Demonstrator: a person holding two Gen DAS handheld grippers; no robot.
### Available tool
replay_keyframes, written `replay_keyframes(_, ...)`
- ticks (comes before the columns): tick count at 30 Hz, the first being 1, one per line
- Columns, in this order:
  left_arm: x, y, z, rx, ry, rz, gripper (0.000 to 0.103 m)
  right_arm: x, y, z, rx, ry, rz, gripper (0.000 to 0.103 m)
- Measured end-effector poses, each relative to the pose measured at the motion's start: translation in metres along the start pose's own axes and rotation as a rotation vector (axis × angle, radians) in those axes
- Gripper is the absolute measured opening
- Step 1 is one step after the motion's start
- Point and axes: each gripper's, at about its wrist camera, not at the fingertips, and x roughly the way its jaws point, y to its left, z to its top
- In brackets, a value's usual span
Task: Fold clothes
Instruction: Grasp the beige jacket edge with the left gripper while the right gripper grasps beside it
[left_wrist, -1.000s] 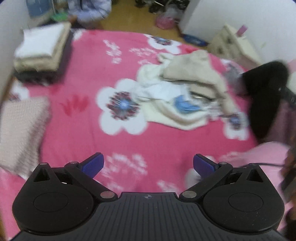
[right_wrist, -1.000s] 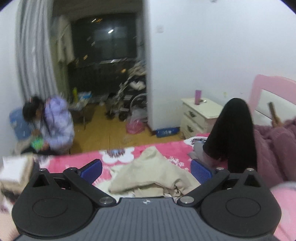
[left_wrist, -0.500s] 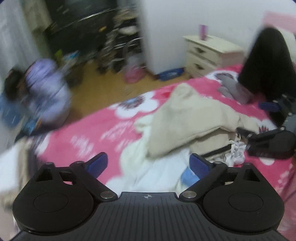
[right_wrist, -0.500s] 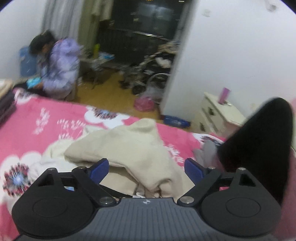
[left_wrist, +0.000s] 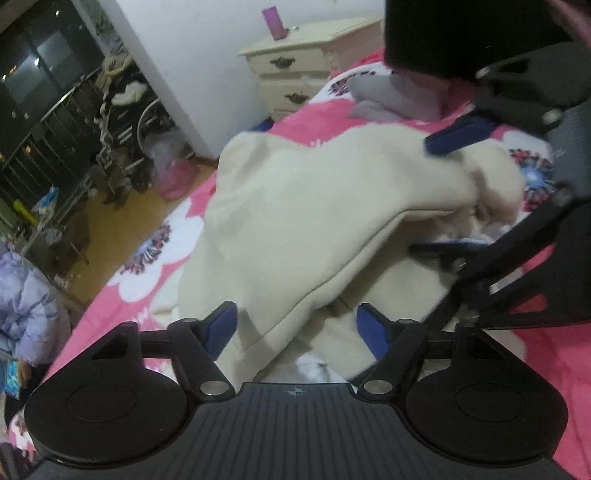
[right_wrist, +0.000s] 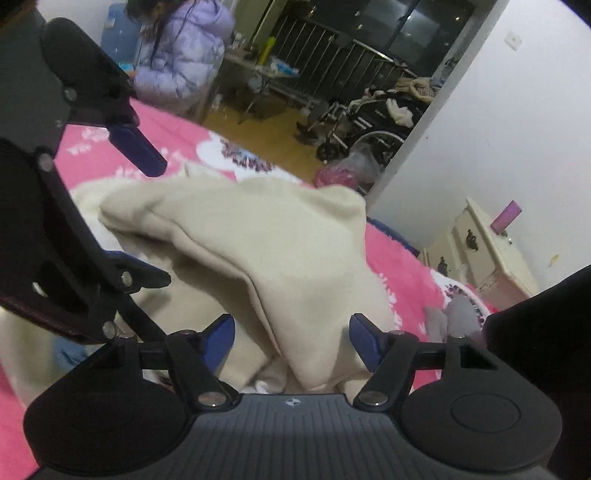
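The cream garment (left_wrist: 306, 221) lies in a loose heap on the pink flowered bedcover (left_wrist: 155, 266), with more pale clothes under it. One thick fold of it runs down toward your left gripper (left_wrist: 295, 328), and its hemmed edge passes between the two blue fingers (left_wrist: 221, 326). The jaws of this gripper have just been closing, but they stand at a middle width and the pads do not press the cloth; a gap shows on both sides of the fold.

Your right gripper (right_wrist: 291, 334) is in the same condition. Its jaws have just been closing too, they are half wide, and a hanging fold of the cream garment (right_wrist: 258, 240) sits between the blue fingers (right_wrist: 364, 338) without being pinched.

Each gripper shows in the other camera. In the left wrist view the right gripper (left_wrist: 450, 192) comes in from the right side, one blue finger above the cloth and the other low beside it. In the right wrist view the left gripper (right_wrist: 125, 206) comes in from the left in the same way.

Beyond the bed you see a wooden floor (right_wrist: 258, 125), a white wall (right_wrist: 498, 129) and a cream nightstand (left_wrist: 299, 70) with a purple cup (left_wrist: 273, 22) on top. A person in a lilac padded jacket (right_wrist: 181, 55) sits near the far edge of the bed. A wheelchair (right_wrist: 362, 122) stands in the dark area behind.
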Motion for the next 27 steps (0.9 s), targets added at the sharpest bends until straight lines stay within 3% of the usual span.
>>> replay_keyframes(3,0.004,-0.001,0.000,-0.010,-0.018,0.003,0.071,0.003,-0.007,-0.005,0.025,-0.019,-0.010,0.070)
replay_keyframes(5,-0.001,-0.002,0.006,-0.033,-0.034,0.009,0.058,0.002,-0.012,-0.005,0.049,-0.037,-0.018,0.067)
replay_keyframes(7,-0.008,-0.003,0.014,-0.066,-0.050,0.013,0.052,-0.003,-0.017,-0.003,0.081,-0.063,-0.028,0.059)
replay_keyframes(9,-0.013,-0.003,0.019,-0.098,-0.062,0.018,0.040,-0.008,-0.023,-0.001,0.113,-0.089,-0.039,0.028)
replay_keyframes(10,-0.012,-0.005,0.023,-0.099,-0.061,0.031,0.032,-0.011,-0.025,0.000,0.129,-0.102,-0.044,0.019)
replay_keyframes(11,-0.012,-0.008,0.025,-0.096,-0.060,0.051,0.021,-0.011,-0.026,0.003,0.129,-0.115,-0.069,0.015)
replay_keyframes(13,-0.021,-0.010,0.027,-0.111,-0.089,0.069,0.013,-0.013,-0.024,0.006,0.101,-0.133,-0.115,0.006)
replay_keyframes(17,-0.051,-0.009,0.029,-0.151,-0.183,0.079,0.003,-0.033,-0.019,0.009,0.075,-0.226,-0.205,0.005)
replay_keyframes(20,-0.088,0.001,0.031,-0.170,-0.291,0.074,0.003,-0.059,-0.023,0.016,0.093,-0.301,-0.255,0.005)
replay_keyframes(27,-0.215,0.033,0.027,-0.243,-0.572,0.007,0.003,-0.148,-0.042,0.047,0.222,-0.466,-0.302,0.005)
